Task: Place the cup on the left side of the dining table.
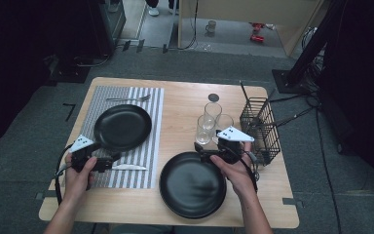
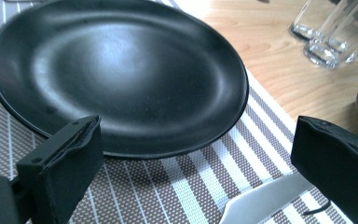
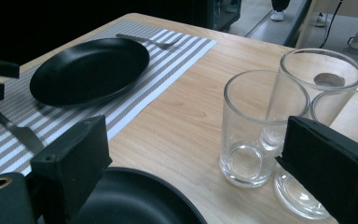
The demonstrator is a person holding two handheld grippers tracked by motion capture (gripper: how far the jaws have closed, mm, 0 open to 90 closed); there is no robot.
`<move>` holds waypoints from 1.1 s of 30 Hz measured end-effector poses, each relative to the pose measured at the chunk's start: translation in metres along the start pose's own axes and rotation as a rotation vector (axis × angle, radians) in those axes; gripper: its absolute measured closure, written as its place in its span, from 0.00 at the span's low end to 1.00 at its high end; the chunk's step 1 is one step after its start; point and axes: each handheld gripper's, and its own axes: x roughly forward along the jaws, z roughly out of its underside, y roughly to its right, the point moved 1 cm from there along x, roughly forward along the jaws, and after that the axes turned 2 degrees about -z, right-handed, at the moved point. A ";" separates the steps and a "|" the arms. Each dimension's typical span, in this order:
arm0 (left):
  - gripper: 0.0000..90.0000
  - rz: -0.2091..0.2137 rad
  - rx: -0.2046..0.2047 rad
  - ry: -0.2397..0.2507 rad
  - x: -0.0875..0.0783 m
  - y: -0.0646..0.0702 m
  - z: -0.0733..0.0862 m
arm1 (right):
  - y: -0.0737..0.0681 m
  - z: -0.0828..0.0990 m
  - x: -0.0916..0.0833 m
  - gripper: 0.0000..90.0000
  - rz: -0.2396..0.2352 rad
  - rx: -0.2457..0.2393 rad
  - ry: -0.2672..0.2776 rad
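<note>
Light wooden table (image 1: 180, 105) on grey carpet. Striped placemat (image 1: 146, 126) at 9 o'clock. Bare black plate (image 1: 193, 184) at 6 o'clock, directly on wood. Three clear glasses (image 1: 213, 112) clustered just right of centre. Black wire basket (image 1: 260, 127) at 3 o'clock. Small dark round disc (image 1: 214, 97) at 12 o'clock.
</note>
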 end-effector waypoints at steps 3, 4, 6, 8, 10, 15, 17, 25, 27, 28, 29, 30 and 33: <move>0.03 0.006 0.001 -0.006 0.001 0.000 0.001 | 0.002 -0.002 0.005 0.15 0.014 0.013 0.005; 0.03 0.008 0.001 -0.006 0.001 0.001 0.001 | 0.002 -0.003 0.007 0.15 0.009 0.014 0.000; 0.03 0.010 0.000 -0.007 0.002 0.001 0.001 | 0.002 -0.004 0.011 0.17 -0.004 0.019 -0.002; 0.03 0.012 -0.003 -0.009 0.002 0.000 0.002 | 0.001 -0.006 0.014 0.22 -0.012 0.018 0.001; 0.03 0.013 -0.004 -0.013 0.003 0.000 0.003 | 0.001 -0.007 0.018 0.26 -0.006 0.024 -0.001; 0.03 0.015 -0.009 -0.011 0.002 -0.002 0.002 | 0.001 -0.012 0.029 0.39 0.031 0.015 -0.004; 0.03 0.016 -0.012 -0.012 0.002 -0.002 0.002 | 0.002 -0.014 0.034 0.41 0.043 0.010 -0.008; 0.03 0.015 -0.014 -0.014 0.002 -0.005 0.003 | 0.006 -0.020 0.050 0.49 0.077 0.005 -0.023; 0.03 0.017 -0.013 -0.013 0.001 -0.005 0.003 | 0.008 -0.019 0.053 0.49 0.081 0.008 -0.029; 0.03 0.017 -0.013 -0.012 0.001 -0.005 0.003 | 0.009 -0.019 0.055 0.48 0.080 0.009 -0.036; 0.03 0.016 -0.013 -0.012 0.001 -0.005 0.003 | 0.009 -0.019 0.057 0.47 0.083 0.010 -0.043; 0.03 0.016 -0.013 -0.013 0.001 -0.005 0.003 | 0.010 -0.018 0.058 0.48 0.086 0.010 -0.043; 0.03 0.016 -0.015 -0.015 0.001 -0.006 0.003 | 0.011 -0.016 0.063 0.49 0.083 0.000 -0.046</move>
